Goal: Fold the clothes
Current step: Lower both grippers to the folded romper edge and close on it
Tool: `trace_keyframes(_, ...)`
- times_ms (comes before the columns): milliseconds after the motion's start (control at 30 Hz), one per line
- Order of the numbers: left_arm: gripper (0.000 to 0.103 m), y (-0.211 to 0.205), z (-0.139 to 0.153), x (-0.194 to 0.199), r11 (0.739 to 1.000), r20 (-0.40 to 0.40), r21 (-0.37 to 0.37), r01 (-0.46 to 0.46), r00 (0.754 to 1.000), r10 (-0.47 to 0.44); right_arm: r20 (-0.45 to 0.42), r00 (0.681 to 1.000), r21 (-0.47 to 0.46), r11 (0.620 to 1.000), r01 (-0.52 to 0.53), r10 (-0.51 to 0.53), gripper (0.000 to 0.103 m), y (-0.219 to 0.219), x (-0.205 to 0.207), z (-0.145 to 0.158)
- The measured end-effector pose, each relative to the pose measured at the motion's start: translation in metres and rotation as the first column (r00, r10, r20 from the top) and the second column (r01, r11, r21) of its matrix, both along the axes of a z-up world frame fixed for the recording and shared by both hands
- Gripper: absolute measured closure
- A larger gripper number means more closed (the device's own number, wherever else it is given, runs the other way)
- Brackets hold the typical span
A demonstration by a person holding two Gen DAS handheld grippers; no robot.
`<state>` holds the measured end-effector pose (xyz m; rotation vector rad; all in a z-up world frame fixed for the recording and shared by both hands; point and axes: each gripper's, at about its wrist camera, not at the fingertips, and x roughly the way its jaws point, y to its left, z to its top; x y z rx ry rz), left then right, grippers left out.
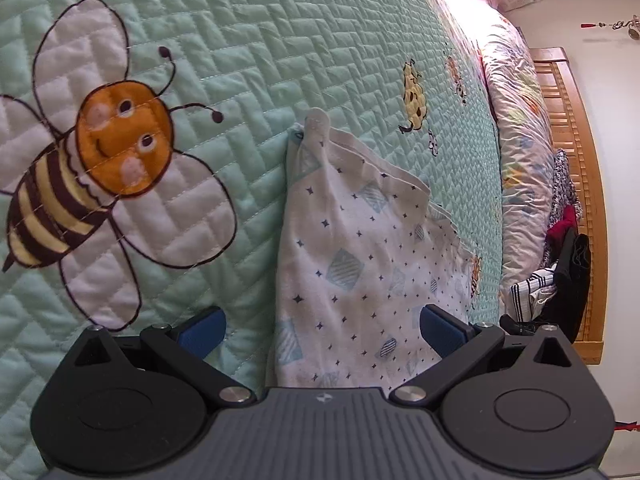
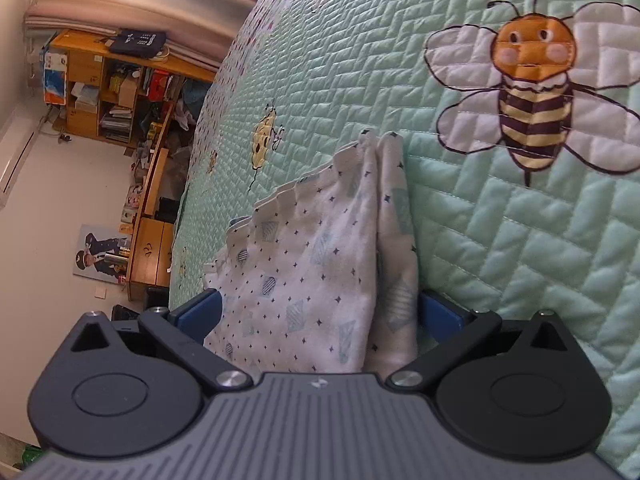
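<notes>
Mint quilted bedspread [image 1: 320, 40] with a bee print [image 1: 100, 168] fills both wrist views. White star-print garment [image 1: 352, 248] lies bunched on it, tapering toward 12 o'clock. Left gripper [image 1: 320, 332] and right gripper [image 2: 320, 316] both stand spread wide, cloth between the blue pads but not pinched, likely released to lay it flat. Rolled duvet [image 1: 516, 160] and wooden headboard [image 1: 572, 160] at 3 o'clock, well apart; nothing blocks the fold.

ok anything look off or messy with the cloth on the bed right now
The white star-print garment is bunched rather than flat: a pinched ridge runs up its middle to a puckered tip, and one edge is ruffled. It lies on the green bee quilt, between the open fingers of both grippers. No damage or stain shows.
</notes>
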<state>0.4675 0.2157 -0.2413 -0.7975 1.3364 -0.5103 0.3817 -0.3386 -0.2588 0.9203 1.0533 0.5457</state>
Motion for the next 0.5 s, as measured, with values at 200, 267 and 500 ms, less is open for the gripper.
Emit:
trace_keyframes(200, 0.001, -0.012, -0.010, 0.007, 0.994, 0.041, -0.108, -0.003, 0.999, 0.007, 0.037, 0.999, 0.032, 0.999, -0.040, 0.039, 0.000, 0.011, 0.010, 0.000)
trace_keyframes(267, 0.001, -0.014, -0.013, 0.009, 0.989, 0.047, -0.147, 0.000, 0.999, 0.007, 0.042, 0.998, 0.038, 0.998, -0.055, 0.053, 0.000, 0.014, 0.013, 0.000)
trace_keyframes(500, 0.001, -0.035, -0.010, 0.010, 0.991, 0.114, -0.132, 0.020, 0.993, -0.005, 0.055, 0.996, 0.002, 0.997, -0.072, 0.072, 0.000, 0.044, 0.022, 0.005)
